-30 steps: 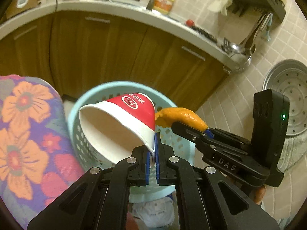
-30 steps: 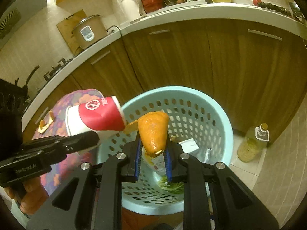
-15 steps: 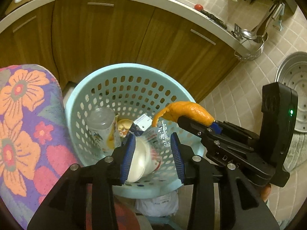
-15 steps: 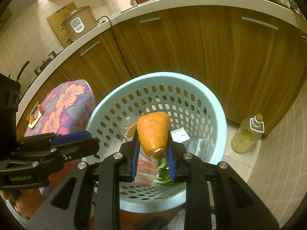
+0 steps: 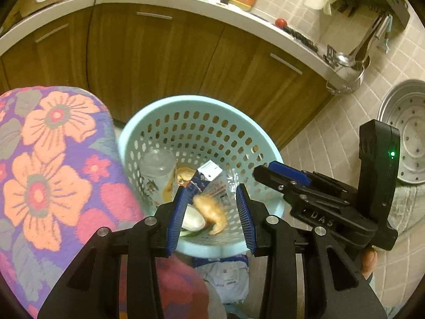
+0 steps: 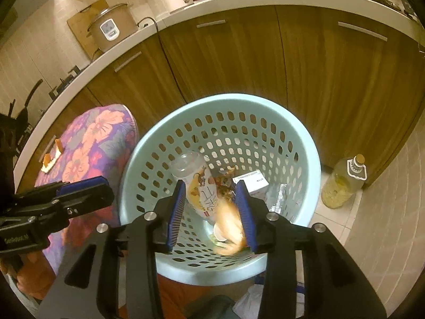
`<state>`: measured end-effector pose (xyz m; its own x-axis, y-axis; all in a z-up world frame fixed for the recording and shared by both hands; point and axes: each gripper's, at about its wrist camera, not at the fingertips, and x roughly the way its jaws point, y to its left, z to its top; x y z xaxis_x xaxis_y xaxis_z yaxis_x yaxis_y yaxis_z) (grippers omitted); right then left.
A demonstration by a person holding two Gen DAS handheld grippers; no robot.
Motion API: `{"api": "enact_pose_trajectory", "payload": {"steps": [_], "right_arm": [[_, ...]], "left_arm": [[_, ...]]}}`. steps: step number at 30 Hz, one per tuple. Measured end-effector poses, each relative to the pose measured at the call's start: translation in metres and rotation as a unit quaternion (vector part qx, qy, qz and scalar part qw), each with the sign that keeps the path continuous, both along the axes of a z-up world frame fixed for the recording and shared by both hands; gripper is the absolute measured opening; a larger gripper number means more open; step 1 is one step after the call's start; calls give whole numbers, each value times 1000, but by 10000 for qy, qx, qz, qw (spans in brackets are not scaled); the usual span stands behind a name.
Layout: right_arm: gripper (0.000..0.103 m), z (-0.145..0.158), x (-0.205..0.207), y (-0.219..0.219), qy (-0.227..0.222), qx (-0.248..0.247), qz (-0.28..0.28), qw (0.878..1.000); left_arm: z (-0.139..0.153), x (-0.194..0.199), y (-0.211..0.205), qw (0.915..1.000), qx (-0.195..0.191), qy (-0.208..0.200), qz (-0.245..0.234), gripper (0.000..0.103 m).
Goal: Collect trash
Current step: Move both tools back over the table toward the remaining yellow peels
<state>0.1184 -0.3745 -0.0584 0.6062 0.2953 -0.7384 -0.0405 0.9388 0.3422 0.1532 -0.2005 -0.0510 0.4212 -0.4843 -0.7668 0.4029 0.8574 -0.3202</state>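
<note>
While both sets of tongs hang over the pale blue perforated plastic basket (image 6: 305, 143), left tongs (image 5: 211, 212) stand apart, empty; right tongs (image 6: 211, 210) are opening, the blurred orange peel (image 6: 229, 226) loose between them inside the basket.

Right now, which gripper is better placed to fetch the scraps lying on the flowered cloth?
Left, probably. The left gripper is open and empty, beside the flowered cloth that bears the scraps. The right gripper, jaws opening around a falling peel, hangs over the basket, farther away.
</note>
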Motion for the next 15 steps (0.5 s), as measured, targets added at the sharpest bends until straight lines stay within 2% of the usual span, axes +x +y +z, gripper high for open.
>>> {"api": "enact_pose_trajectory", "payload": {"steps": [8, 12, 15], "right_arm": [[36, 41, -10, 24, -535, 108, 216, 9983], [36, 67, -12, 54, -853, 96, 531, 9949], [41, 80, -10, 84, -977, 64, 814, 9919]], "left_arm": [[30, -24, 48, 9973, -146, -488, 527, 39], [50, -39, 84, 9918, -171, -864, 921, 43], [61, -48, 114, 9867, -152, -1072, 1216, 43]]}}
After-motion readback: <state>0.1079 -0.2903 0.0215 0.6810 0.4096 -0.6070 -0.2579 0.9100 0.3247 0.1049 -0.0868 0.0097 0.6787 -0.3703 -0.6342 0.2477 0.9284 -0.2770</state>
